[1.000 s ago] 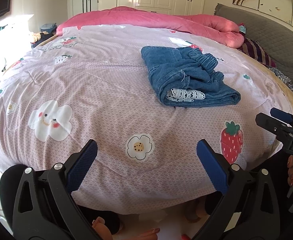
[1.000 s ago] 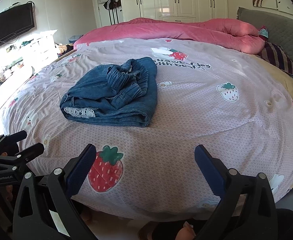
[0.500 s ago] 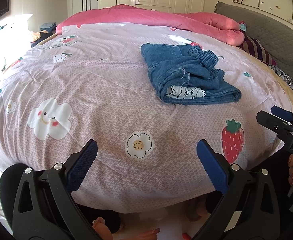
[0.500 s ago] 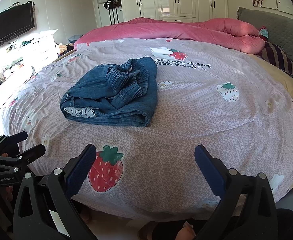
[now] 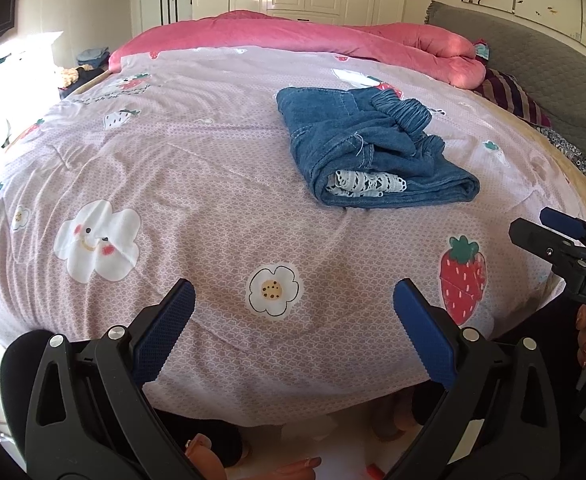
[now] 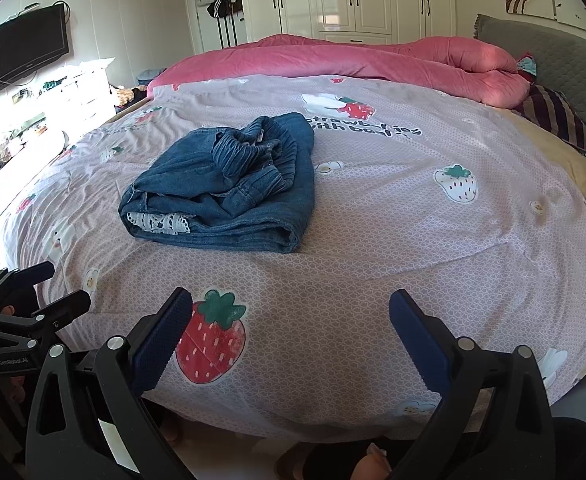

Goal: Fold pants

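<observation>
Here, left claw (image 5: 293, 322) and right claw (image 6: 291, 326) hang spread wide, empty, near the bed's (image 5: 213, 168) edge, well short of the folded pants (image 5: 367, 148); nothing has moved.

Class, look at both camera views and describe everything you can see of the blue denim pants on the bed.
The denim pants are mid-blue, soft-looking jean cloth, folded into a thick, roughly rectangular bundle. A gathered, ribbed waistband sits crumpled on top, and a strip of white lace trim peeks out between the layers at the near edge. They lie flat on the pink patterned quilt, which alone touches them. The left gripper and the right gripper are both open and well short of them.
</observation>
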### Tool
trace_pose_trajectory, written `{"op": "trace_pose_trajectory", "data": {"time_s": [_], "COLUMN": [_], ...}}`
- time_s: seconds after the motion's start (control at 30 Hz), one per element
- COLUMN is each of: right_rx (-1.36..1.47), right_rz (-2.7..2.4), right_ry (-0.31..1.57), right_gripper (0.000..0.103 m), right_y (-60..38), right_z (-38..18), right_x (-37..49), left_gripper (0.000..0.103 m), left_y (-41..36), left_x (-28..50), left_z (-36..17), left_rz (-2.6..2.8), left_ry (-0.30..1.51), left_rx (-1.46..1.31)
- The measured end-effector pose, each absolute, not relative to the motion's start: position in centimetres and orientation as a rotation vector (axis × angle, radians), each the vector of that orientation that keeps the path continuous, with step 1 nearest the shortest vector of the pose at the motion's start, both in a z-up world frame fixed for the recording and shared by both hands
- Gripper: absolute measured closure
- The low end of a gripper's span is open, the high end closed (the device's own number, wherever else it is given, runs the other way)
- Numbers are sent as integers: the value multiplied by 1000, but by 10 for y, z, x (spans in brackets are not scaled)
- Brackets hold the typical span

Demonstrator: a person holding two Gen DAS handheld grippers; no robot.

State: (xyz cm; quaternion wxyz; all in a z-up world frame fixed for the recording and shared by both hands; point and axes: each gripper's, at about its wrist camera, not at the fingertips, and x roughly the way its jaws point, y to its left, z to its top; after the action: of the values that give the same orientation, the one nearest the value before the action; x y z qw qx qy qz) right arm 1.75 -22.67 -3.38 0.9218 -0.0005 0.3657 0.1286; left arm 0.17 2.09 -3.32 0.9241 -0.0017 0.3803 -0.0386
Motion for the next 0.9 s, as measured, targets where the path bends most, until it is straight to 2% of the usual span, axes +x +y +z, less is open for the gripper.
{"op": "trace_pose_trajectory", "data": {"time_s": [0.9], "right_rx": [-3], "right_rz": [261], "right_ry": [766], "right_gripper": [5], "right_y": [-229], "right_z": [-35], "right_x": [22], "left_gripper": [10], "left_y": [20], "left_x": [3], "left_z": [-31], "left_rz": [-64], "left_ry": [785], "left_rx": [-11]}}
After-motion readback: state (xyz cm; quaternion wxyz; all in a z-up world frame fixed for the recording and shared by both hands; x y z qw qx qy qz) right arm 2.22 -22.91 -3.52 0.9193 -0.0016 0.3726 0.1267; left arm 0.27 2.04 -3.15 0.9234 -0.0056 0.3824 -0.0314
